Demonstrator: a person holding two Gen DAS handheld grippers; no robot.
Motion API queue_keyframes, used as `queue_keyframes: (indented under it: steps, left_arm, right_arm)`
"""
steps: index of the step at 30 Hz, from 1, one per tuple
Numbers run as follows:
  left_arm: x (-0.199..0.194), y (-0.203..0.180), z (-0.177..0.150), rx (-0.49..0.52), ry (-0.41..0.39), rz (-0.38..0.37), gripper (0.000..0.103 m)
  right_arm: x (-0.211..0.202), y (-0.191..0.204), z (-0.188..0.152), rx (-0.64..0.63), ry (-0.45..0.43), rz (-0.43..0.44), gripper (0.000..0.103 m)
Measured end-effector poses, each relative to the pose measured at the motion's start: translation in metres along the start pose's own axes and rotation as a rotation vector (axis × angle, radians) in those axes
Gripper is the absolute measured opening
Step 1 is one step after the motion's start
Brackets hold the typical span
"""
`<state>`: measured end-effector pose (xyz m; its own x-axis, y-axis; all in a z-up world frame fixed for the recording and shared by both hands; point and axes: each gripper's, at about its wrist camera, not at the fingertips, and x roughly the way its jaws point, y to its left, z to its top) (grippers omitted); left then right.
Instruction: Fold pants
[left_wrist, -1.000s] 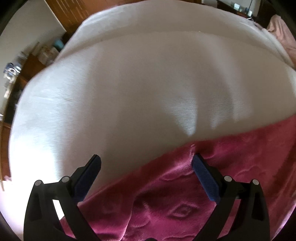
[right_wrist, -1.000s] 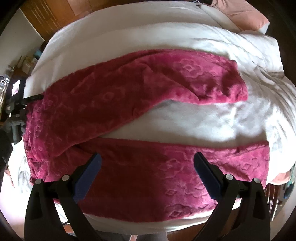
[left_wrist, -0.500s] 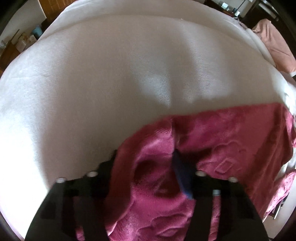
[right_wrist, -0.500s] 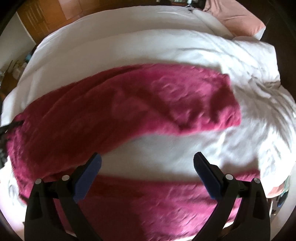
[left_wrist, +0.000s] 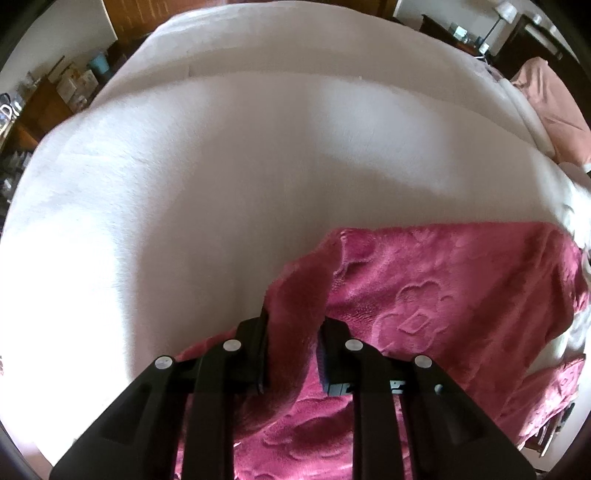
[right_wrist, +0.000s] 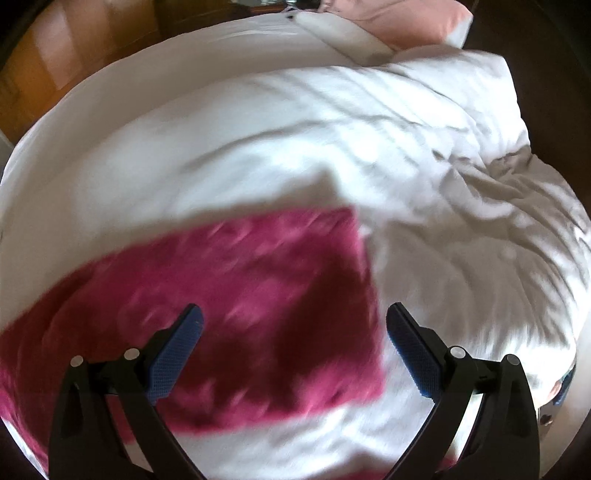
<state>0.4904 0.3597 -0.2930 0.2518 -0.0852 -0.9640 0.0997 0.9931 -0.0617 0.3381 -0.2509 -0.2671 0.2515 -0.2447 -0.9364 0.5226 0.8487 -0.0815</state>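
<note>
Crimson fleece pants (left_wrist: 443, 306) with an embossed flower pattern lie on a white bed. My left gripper (left_wrist: 291, 332) is shut on a raised fold of the pants' top edge, pinched between both fingers. In the right wrist view, one pant leg (right_wrist: 240, 302) lies blurred across the bedding, its cuff end at about the middle. My right gripper (right_wrist: 295, 347) is open and empty, hovering over that leg near the cuff.
White blanket (left_wrist: 221, 166) covers the bed. A rumpled white duvet (right_wrist: 461, 184) lies to the right, with a pink pillow (right_wrist: 413, 22) beyond it. Shelves with clutter (left_wrist: 44, 103) stand at far left; a nightstand with a lamp (left_wrist: 491, 29) at the back.
My left gripper closed on the pants' edge and lifted a fold. My right gripper, still open, moved forward and right from over the near leg toward the far leg's cuff.
</note>
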Motion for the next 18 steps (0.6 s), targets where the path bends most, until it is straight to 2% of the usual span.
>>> queue_keyframes:
  steps: [1,3,5,7,9,11,13,15,17,18]
  left_arm:
    - [-0.004,0.003,0.003,-0.001,-0.004,0.008,0.020]
    - [-0.007,-0.022,-0.006,-0.002,-0.012,0.024,0.020]
    - [-0.014,-0.020,-0.003,-0.007,-0.017,0.034,0.020]
    - [-0.028,-0.033,-0.015,-0.015,-0.022,0.039,0.020]
    - [-0.037,-0.034,-0.016,-0.019,-0.027,0.045,0.019]
    - [-0.045,-0.035,-0.018,-0.022,-0.033,0.052,0.019]
    - [-0.053,-0.035,-0.021,-0.031,-0.040,0.056,0.019]
    - [-0.060,-0.040,-0.029,-0.042,-0.044,0.054,0.019]
    - [-0.064,-0.040,-0.030,-0.050,-0.049,0.057,0.019]
    - [-0.065,-0.043,-0.030,-0.051,-0.052,0.059,0.019]
  right_arm:
    - [0.009,-0.007,0.008,0.022,0.008,0.012,0.100]
    - [0.029,-0.024,0.024,0.083,0.039,0.059,0.100]
    - [0.044,-0.034,0.033,0.122,0.063,0.085,0.099]
    - [0.060,-0.044,0.042,0.146,0.076,0.101,0.091]
    - [0.069,-0.050,0.045,0.158,0.086,0.111,0.080]
    - [0.075,-0.054,0.048,0.164,0.091,0.140,0.074]
    - [0.076,-0.055,0.049,0.157,0.092,0.192,0.060]
    - [0.073,-0.055,0.052,0.140,0.096,0.218,0.033]
    - [0.068,-0.057,0.055,0.126,0.099,0.184,0.013]
    - [0.061,-0.059,0.057,0.125,0.092,0.190,0.012]
